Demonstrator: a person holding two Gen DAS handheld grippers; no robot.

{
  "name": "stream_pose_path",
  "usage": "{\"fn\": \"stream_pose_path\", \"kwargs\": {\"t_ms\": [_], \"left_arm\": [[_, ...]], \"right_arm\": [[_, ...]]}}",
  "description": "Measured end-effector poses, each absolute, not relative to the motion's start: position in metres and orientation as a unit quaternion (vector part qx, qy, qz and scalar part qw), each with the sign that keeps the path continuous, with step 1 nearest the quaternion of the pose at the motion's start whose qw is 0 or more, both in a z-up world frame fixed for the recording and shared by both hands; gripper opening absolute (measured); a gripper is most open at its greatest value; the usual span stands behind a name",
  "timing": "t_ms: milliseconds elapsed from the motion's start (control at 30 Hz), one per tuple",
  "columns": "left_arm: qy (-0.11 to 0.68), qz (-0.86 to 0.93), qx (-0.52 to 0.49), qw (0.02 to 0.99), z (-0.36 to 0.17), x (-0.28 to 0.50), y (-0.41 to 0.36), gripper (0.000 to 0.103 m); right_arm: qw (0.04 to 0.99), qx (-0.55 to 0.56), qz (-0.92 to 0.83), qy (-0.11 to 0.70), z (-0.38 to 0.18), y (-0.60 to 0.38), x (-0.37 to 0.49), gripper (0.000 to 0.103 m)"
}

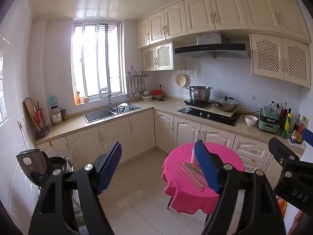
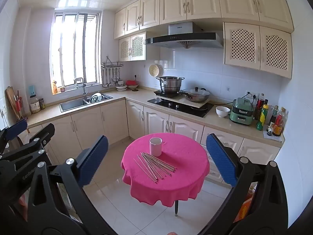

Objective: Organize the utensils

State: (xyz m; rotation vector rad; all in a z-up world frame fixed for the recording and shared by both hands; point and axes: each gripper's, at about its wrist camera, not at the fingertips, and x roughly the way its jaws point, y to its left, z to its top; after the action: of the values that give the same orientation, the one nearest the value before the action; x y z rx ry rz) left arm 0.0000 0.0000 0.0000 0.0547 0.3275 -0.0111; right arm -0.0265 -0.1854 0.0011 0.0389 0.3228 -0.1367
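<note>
Several metal chopsticks (image 2: 155,165) lie in a loose pile on a small round table with a pink cloth (image 2: 182,176). A white-pink cup (image 2: 156,146) stands upright just behind them. In the left wrist view the chopsticks (image 1: 190,173) and the cup (image 1: 193,155) are partly hidden by my right finger pad. My left gripper (image 1: 158,166) is open and empty, held well above and short of the table. My right gripper (image 2: 156,162) is open and empty, also held back from the table. Each gripper shows at the edge of the other's view.
Cream kitchen cabinets and a counter (image 2: 121,96) wrap around behind the table, with a sink (image 2: 78,102), a hob (image 2: 182,105) with pots, a white bowl (image 2: 222,111) and bottles (image 2: 273,117). A dark appliance (image 1: 37,164) stands at the left. The floor is tiled.
</note>
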Motion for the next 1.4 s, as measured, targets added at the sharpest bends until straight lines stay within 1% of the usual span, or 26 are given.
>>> {"fn": "stream_pose_path", "kwargs": {"t_ms": [300,500,1400], "left_arm": [[0.163,-0.004,0.028,0.986,0.0,0.0,-0.001,0.076],[0.166,-0.004,0.027,0.986,-0.003,0.004,0.001,0.076],[0.166,-0.006,0.03,0.986,0.0,0.002,0.001,0.076]], "right_arm": [[0.984,0.022,-0.066,0.161,0.001,-0.183,-0.025,0.098],[0.985,0.023,-0.066,0.159,-0.013,-0.179,-0.023,0.098],[0.984,0.024,-0.066,0.166,-0.011,-0.174,-0.02,0.098]]}}
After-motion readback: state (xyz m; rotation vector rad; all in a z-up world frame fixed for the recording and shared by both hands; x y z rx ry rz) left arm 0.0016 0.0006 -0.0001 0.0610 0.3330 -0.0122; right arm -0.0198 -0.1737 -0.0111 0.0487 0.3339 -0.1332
